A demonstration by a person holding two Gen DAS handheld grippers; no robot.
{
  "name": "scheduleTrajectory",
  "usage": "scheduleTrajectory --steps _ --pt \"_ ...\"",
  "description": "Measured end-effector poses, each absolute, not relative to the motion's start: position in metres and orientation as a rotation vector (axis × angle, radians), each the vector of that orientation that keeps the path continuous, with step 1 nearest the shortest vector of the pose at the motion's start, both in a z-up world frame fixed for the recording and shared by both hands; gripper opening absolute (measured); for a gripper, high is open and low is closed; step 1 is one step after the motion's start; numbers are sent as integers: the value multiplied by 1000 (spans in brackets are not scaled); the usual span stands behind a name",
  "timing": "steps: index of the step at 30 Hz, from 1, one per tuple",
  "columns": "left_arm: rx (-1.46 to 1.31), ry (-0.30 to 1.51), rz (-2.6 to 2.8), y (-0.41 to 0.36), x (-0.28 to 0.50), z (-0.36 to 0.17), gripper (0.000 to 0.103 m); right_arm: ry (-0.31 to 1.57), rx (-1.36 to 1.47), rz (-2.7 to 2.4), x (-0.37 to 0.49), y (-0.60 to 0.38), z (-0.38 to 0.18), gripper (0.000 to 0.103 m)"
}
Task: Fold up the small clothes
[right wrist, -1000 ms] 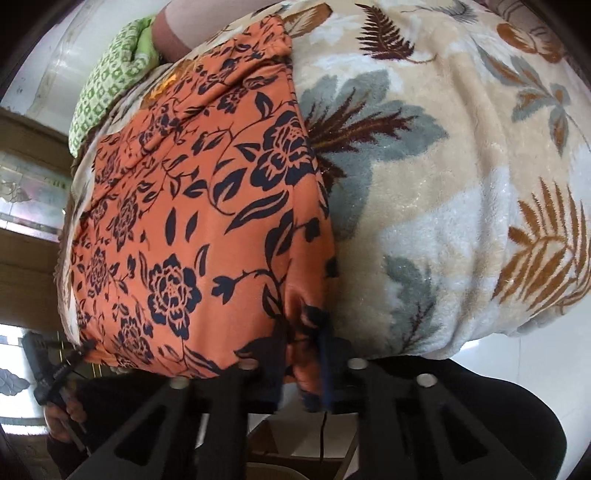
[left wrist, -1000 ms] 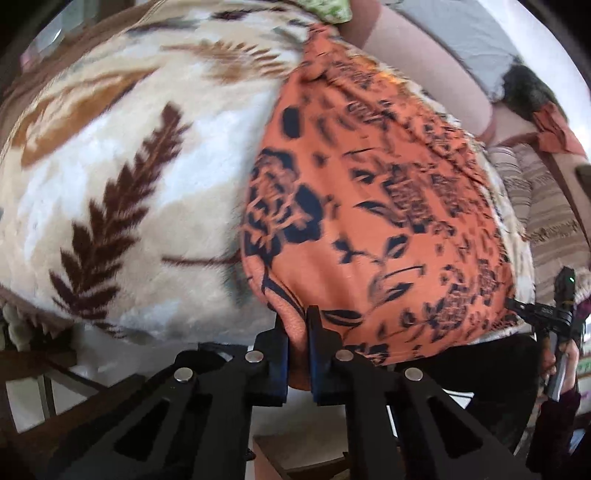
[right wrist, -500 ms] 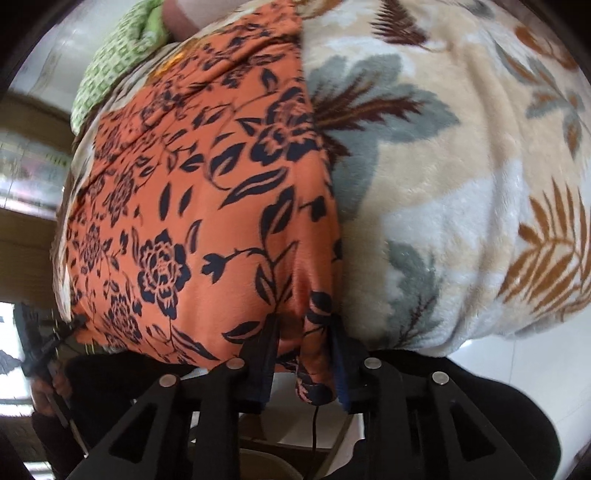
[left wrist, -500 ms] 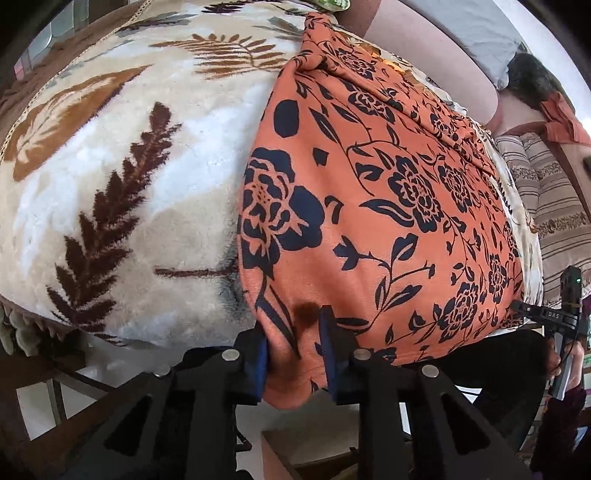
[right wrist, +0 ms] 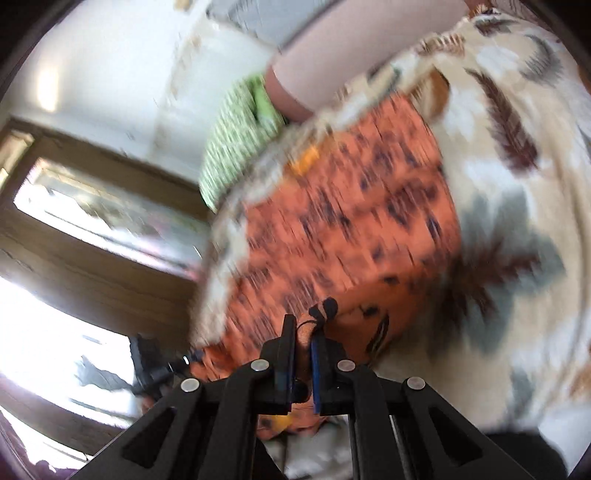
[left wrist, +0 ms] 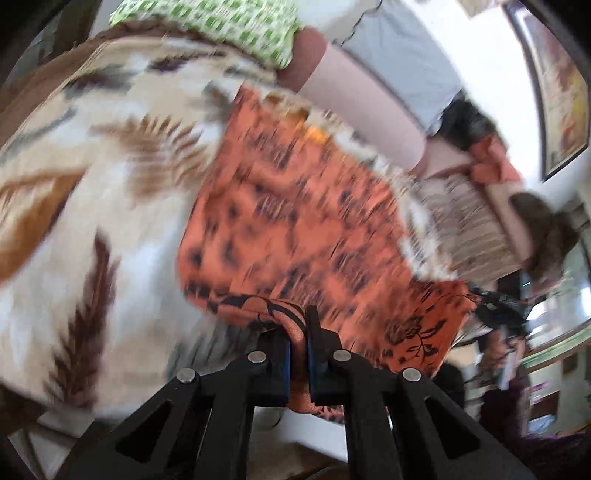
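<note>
Right, both grippers are clamping the near hem of the orange floral garment (left wrist: 306, 221), one corner each. The left gripper (left wrist: 298, 334) is pinching a bunched bit of hem between its blue pads, jaws nearly together on the cloth. The right gripper (right wrist: 303, 339) is doing likewise at the other corner, with a dark cord or tie end sticking out just past its tips. The rest of the garment is lying spread on the leaf-print blanket (left wrist: 110, 206), far edge close to the pink bolster (left wrist: 354, 107) and the green checked cloth (left wrist: 221, 22). Both views are smeared, so the weave and exact hem line are hard to read.

Step in hand, as I'm judging it: the first fold, near edge being brought over toward the far edge.

The next move is calling for both corners travelling level and in step, so the hem is landing parallel to the far edge, not skewed. Keep the pinches tight until the cloth is resting on itself. Risk I'm seeing: thin slippery fabric sliding out of a pad, or the lower layer dragging along the fleecy blanket.
</note>
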State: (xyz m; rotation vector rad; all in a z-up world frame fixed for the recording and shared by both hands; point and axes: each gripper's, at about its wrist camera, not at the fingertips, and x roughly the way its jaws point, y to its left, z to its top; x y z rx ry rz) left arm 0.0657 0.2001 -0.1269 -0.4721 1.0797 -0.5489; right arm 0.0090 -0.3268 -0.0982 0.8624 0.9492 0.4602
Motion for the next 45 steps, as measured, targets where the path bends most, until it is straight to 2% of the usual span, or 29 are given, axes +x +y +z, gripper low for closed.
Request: scheduleTrajectory --steps 4,9,11,16,18,20,26,28,29,30,31,32,33,35,38,41,45 --pt "-511 1022 -530 204 132 -105 6 808 957 393 66 -360 -88 7" --pt "-593 1009 -459 210 243 -105 6 698 1045 232 160 -402 -104 7" --pt "-599 1003 -417 203 289 -115 7 700 1083 175 193 -411 -122 7" --pt "-548 1059 -274 170 384 -183 8 809 1140 -11 268 -418 -197 8" --pt "-528 1075 -232 165 395 -206 11 855 1167 -40 280 -416 -223 8" --pt "-605 1021 -240 174 395 -219 12 814 1222 -7 278 -417 -237 8" --pt "-749 888 -261 197 382 -198 12 608 1425 159 254 -441 -227 9" --pt "-783 813 -286 196 372 -178 19 596 1395 173 247 -436 -209 14" --pt "-785 765 -296 195 368 -166 31 580 1368 181 243 -435 -197 15" --pt "-775 729 -288 194 365 -157 54 532 1325 179 238 -434 -182 24" --pt "-759 674 -260 193 359 -144 66 481 1297 164 232 -436 -171 61" --pt "-731 608 -211 192 350 -133 82 447 1285 151 225 -439 -164 87" --pt "-709 584 -178 190 345 -127 84 400 1294 118 215 -440 -158 103" --pt "-670 607 -190 182 337 -119 84 339 1317 62 200 -439 -155 103" --pt "-628 709 -217 158 319 -119 84 484 1268 103 208 -421 -150 99" --pt "-584 713 -248 125 274 -122 84 602 1087 132 213 -382 -131 86" --pt "-579 789 -201 90 226 -161 84 753 847 219 226 -317 -116 70"
